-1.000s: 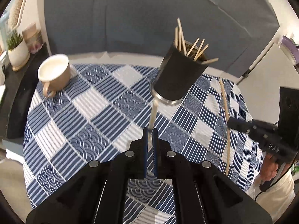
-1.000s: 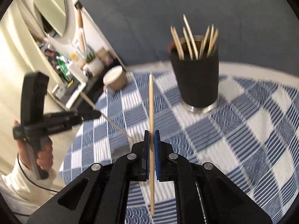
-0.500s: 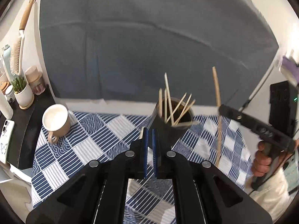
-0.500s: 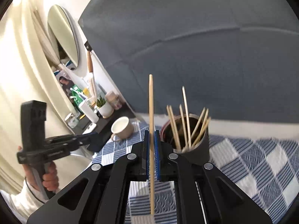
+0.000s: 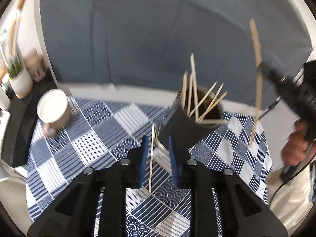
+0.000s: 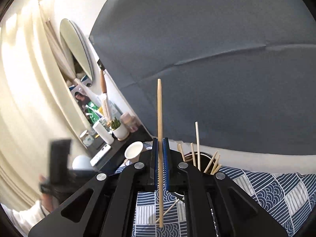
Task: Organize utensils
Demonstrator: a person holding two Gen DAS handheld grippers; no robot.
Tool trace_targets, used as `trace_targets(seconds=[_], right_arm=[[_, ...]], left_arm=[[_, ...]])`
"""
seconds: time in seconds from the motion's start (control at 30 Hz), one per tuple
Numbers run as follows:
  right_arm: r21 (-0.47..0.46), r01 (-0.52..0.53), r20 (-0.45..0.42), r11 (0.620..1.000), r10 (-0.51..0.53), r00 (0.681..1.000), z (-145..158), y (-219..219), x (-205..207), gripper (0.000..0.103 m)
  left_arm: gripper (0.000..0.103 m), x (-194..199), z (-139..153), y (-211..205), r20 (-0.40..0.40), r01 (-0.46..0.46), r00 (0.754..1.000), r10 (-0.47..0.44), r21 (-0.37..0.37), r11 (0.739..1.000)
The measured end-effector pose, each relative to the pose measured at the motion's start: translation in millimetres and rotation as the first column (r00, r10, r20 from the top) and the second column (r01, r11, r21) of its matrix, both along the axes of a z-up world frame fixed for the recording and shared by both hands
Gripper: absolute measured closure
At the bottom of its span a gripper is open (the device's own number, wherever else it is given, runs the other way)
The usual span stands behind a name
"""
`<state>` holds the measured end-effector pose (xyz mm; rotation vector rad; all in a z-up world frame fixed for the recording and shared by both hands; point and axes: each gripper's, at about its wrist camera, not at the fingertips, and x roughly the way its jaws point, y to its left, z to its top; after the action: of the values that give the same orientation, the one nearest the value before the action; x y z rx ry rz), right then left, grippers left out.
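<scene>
A: Item one, left of the holder (image 5: pixel 192 125): beige mug (image 5: pixel 53 109), standing on the checked tablecloth (image 5: pixel 94 138), well apart from the holder. Purpose?

B: Likely just parked out of the working area; no utensil near it.

A: Item two, the left gripper (image 5: pixel 157 154), just before the holder's base.

B: Jaws apart, a thin stick (image 5: pixel 151 154) between the blue pads. It looks loose, not pinched; I cannot tell whether it touches either pad. Its lower end seems to meet the cloth. My guess: it is being let go, or regripped, close to the holder.

A: Item three, the holder itself.

B: Dark cylinder, metal rim at the foot, tilted in the left wrist view, with several sticks fanned out of its mouth. It serves as the collecting point, so everything gathers round it.

A: Item four, right of the holder: the right gripper (image 6: pixel 160 165).

B: Jaws clamped on one chopstick (image 6: pixel 159 130), held upright, tip above the holder's rim level. Judged: kept vertical so it can drop straight in. Risk: it fouls the splayed sticks.
</scene>
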<state>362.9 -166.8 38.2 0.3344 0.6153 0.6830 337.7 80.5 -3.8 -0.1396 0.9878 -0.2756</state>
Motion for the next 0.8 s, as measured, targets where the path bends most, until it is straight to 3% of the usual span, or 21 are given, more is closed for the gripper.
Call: trace_targets(seconds=[0.3,0.4,0.8], right_arm=[[0.006,0.097,0.013,0.995,-0.097,0.995,7,-9,-8,0.098],[-0.005,0.134,0.023,0.991,-0.134,0.991,10,-11,-13,0.098],[-0.008,0.182,0.049,0.983,-0.181,0.982,14,-9,-30,0.098]], left_arm=[[0.063,34,-90,-2,-0.168,0.074,0.982,-0.083,-0.057,0.996],[0.054,43,-108,-6,-0.203,0.087,0.974,-0.099,-0.070,0.994],[0.052,64,-160,-42,-0.282,0.169,0.950,-0.133,0.109,0.980]])
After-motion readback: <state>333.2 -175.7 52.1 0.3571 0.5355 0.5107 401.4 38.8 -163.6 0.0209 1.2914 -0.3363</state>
